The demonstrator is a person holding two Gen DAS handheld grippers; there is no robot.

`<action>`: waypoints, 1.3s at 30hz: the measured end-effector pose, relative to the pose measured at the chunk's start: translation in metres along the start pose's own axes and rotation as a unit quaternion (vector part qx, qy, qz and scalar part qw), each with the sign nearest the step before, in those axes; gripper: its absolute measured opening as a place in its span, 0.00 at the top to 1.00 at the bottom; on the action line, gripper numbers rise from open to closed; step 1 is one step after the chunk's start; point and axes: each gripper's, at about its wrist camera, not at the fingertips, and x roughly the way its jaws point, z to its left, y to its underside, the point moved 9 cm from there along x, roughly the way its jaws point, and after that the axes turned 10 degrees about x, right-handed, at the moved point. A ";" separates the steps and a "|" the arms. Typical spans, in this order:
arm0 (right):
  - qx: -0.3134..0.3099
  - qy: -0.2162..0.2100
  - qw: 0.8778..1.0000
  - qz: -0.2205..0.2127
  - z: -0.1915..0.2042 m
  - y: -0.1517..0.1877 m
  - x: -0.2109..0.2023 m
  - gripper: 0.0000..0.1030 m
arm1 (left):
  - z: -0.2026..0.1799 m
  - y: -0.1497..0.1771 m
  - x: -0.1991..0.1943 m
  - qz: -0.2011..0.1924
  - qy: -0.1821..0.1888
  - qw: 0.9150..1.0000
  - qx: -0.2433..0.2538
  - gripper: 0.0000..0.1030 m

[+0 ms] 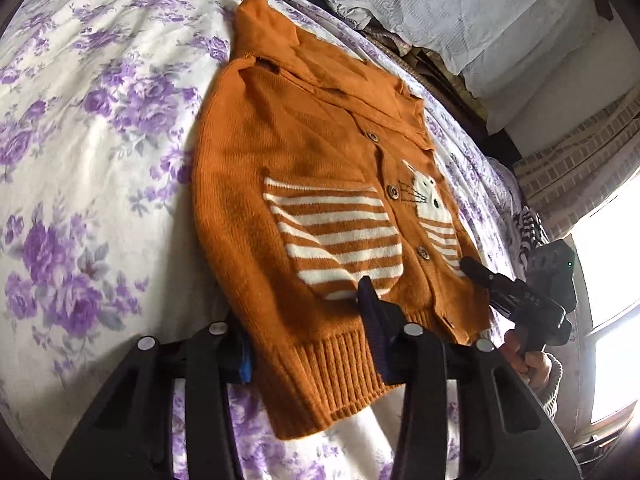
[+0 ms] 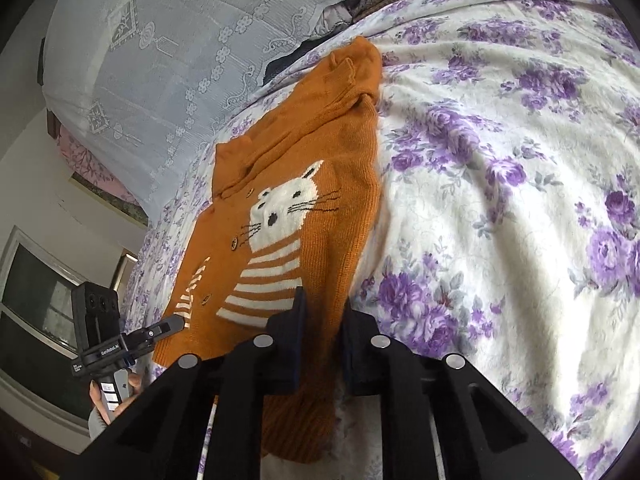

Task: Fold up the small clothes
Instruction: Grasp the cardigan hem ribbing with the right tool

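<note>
An orange knitted child's cardigan with a white striped cat motif lies flat, front up, on the bed's purple-flowered white cover, filling the middle of both views. At lower centre of the left wrist view, the left tongs straddle its ribbed hem; whether they pinch it I cannot tell. The right tongs are clenched on the hem's other corner. It looks soft, light and floppy, best gripped at the thicker ribbing.
</note>
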 end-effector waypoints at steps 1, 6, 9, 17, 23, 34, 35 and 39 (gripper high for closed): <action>0.002 -0.001 1.000 0.001 0.000 0.000 0.000 0.86 | 0.000 0.001 0.000 0.001 0.000 1.000 0.001 0.61; 0.001 0.002 1.000 0.000 0.000 0.000 0.002 0.86 | 0.000 0.001 0.004 0.001 -0.023 1.000 0.012 0.59; -0.006 0.007 1.000 -0.013 0.002 0.000 -0.002 0.94 | -0.001 0.000 0.002 -0.007 -0.042 0.999 0.021 0.85; -0.025 -0.022 0.999 -0.040 0.023 0.007 -0.035 0.95 | -0.012 0.005 -0.026 -0.042 -0.037 0.998 0.026 0.94; -0.033 -0.035 0.998 -0.033 0.023 0.029 -0.056 0.95 | -0.016 0.030 -0.042 -0.040 -0.029 0.999 0.024 0.94; -0.024 -0.030 0.999 0.035 -0.002 0.074 -0.060 0.89 | -0.025 0.073 -0.037 0.005 -0.018 1.000 0.025 0.92; -0.027 -0.030 0.999 0.036 -0.001 0.075 -0.060 0.87 | -0.023 0.074 -0.034 0.010 -0.016 1.000 0.020 0.90; -0.048 -0.029 0.998 0.040 0.007 0.082 -0.061 0.73 | -0.020 0.076 -0.029 0.018 -0.001 1.000 0.004 0.86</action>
